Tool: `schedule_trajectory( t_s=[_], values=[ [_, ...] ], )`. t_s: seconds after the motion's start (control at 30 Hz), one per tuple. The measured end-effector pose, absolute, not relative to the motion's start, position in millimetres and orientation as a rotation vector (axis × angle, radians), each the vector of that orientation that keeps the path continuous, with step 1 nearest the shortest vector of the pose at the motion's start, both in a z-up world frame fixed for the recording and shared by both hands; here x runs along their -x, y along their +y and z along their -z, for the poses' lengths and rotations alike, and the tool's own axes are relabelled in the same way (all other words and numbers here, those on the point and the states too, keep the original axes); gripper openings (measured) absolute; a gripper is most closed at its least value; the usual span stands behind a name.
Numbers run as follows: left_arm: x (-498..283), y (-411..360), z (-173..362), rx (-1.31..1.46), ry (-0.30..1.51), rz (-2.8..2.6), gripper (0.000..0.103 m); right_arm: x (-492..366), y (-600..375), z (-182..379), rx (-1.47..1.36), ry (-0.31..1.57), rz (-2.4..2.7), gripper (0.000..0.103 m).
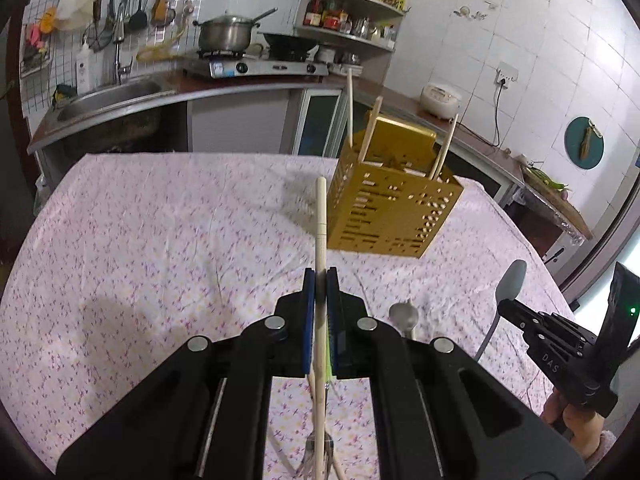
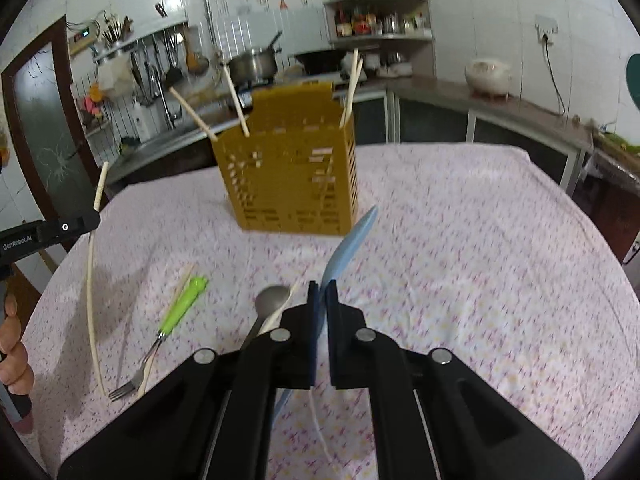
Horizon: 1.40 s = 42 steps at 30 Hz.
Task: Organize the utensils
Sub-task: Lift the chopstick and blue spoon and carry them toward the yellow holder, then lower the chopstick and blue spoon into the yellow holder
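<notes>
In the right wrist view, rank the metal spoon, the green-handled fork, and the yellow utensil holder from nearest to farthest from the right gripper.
1. Metal spoon: just left of the right gripper, partly under it.
2. Green-handled fork: farther left on the tablecloth.
3. Yellow utensil holder: farthest, straight ahead mid-table, chopsticks in it.

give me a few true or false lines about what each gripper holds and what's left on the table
1. The left gripper is shut on a pale wooden chopstick. True.
2. The right gripper holds the green-handled metal fork. False: it holds a light blue plastic spoon; the fork lies on the floral tablecloth.
3. The yellow perforated utensil holder already has chopsticks in it. True.
4. The holder lies on its side. False: it stands upright.
5. A grey metal spoon lies on the tablecloth. True.
</notes>
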<state>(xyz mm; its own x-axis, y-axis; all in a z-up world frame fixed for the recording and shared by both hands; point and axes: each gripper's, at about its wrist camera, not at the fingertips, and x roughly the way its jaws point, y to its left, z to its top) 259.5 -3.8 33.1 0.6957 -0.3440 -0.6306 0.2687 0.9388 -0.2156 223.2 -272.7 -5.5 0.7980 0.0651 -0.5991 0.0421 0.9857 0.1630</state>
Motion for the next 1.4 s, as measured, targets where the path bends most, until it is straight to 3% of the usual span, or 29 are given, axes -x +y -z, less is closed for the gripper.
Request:
schedule_trajectory(
  t_s=[0.57,1.4],
  values=[
    [-276,-43,-76,0.04,0.521,0.371,0.004,-244,-280,-49,-0.014,0.494,0.069,0.004],
    [-359,-81,-140,0.125,0.268,0.402,0.004,-308,-290,-134,-0.06,0.256,0.145,0.004]
  ],
)
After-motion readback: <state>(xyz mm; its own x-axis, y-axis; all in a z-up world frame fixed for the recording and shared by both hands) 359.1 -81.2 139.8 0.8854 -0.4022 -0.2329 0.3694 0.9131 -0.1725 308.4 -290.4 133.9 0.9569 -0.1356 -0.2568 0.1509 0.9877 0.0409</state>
